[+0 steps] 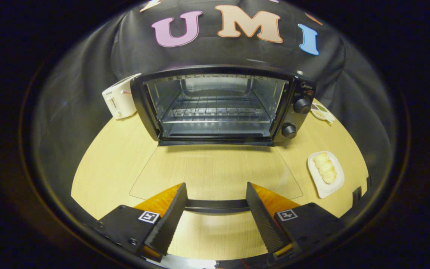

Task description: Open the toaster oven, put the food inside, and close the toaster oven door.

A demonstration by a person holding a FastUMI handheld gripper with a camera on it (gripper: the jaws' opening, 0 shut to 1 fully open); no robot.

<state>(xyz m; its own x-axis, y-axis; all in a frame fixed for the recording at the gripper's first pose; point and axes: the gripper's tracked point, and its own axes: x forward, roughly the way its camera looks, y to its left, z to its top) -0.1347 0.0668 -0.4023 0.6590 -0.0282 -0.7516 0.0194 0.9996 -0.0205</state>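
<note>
the toaster oven (215, 106) stands open ahead, its glass door (215, 172) folded flat toward the gripper (217, 205), whose fingers gape wide, holding nothing. the food (325, 168) waits on its plate (321, 188), ahead and right; loading and closing remain.

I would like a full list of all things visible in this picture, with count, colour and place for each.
toaster oven: one, black, at the back of the table, cavity open with a wire rack inside
oven door: one, clear glass, folded down flat, its dark handle between the fingers
food: one pale piece, on a white plate right of the door
toaster: one, white, left of the oven
table: one, light wood
gripper: one, fingers open, astride the door handle
</note>
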